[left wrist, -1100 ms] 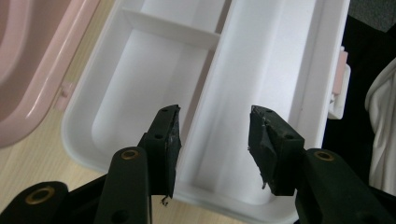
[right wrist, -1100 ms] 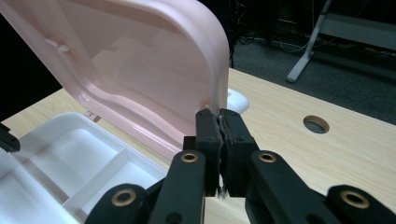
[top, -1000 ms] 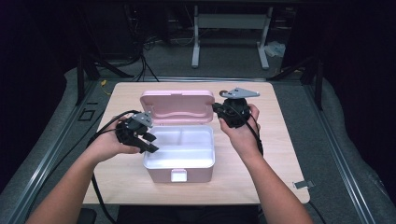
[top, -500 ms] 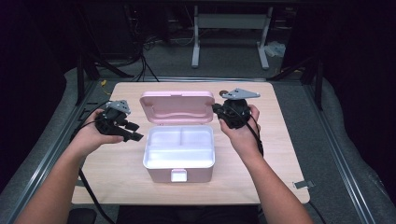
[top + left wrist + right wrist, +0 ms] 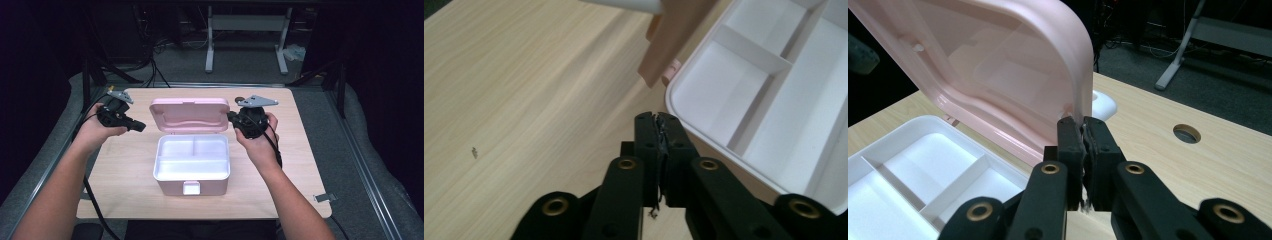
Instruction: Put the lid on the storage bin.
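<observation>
A pink box (image 5: pixel 192 186) sits mid-table with its lid (image 5: pixel 190 114) standing up at the back. Inside is a white tray (image 5: pixel 192 156) split into compartments, with nothing in them. My right gripper (image 5: pixel 231 118) is at the lid's right edge; in the right gripper view my right gripper (image 5: pixel 1082 125) is shut on the rim of the lid (image 5: pixel 998 65). My left gripper (image 5: pixel 139 127) is held left of the box, apart from it. In the left gripper view my left gripper (image 5: pixel 658 120) is shut and holds nothing, just outside the tray (image 5: pixel 774 100) corner.
The wooden table (image 5: pixel 295 150) has bare room on both sides of the box. A round cable hole (image 5: pixel 1186 133) lies behind the lid's right side. A small metal clip (image 5: pixel 322 197) sits at the front right edge. Stand legs (image 5: pixel 245 30) are on the floor beyond.
My left gripper has drawn away from the box's left rim, going left and toward the back. The right gripper has stayed at the lid's edge, and the lid stands as before.
</observation>
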A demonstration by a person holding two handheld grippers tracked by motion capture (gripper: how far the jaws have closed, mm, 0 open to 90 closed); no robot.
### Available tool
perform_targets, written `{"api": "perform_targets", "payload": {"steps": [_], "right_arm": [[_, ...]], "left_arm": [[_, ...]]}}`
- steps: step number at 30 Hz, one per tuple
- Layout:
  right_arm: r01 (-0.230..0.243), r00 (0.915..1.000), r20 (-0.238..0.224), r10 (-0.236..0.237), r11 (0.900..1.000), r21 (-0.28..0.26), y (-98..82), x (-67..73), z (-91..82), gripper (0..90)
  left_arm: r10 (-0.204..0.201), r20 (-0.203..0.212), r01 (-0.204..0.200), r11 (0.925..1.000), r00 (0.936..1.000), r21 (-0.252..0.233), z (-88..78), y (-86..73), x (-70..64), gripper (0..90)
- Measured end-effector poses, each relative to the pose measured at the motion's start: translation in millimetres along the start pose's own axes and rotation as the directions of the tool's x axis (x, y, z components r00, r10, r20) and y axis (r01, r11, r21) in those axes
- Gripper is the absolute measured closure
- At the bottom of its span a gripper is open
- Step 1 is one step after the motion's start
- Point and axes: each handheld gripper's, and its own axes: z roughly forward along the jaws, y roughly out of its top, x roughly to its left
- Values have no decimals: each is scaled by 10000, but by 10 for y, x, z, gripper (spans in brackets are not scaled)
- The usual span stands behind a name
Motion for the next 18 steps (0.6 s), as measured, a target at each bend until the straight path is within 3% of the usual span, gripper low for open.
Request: {"api": "perform_targets", "payload": {"steps": [5, 8, 13, 18], "right_arm": [[20, 9999, -142, -20, 10000, 7, -5, -1, -8, 867], [34, 10000, -2, -34, 10000, 20, -9, 2, -13, 867], [84, 9999, -129, -84, 10000, -14, -20, 0, -20, 866], [69, 9999, -158, -70, 10000, -32, -27, 9, -28, 865]], "left_arm": [[-53, -76, 52, 9997, 10000, -228, -71, 191, -2, 900], [-64, -35, 63, 9992, 10000, -392, -107, 291, -16, 900], [-146, -147, 137, 9983, 9998, -563, -142, 395, 3, 900], [67, 14, -65, 9961, 10000, -875, -181, 472, -22, 900]]}}
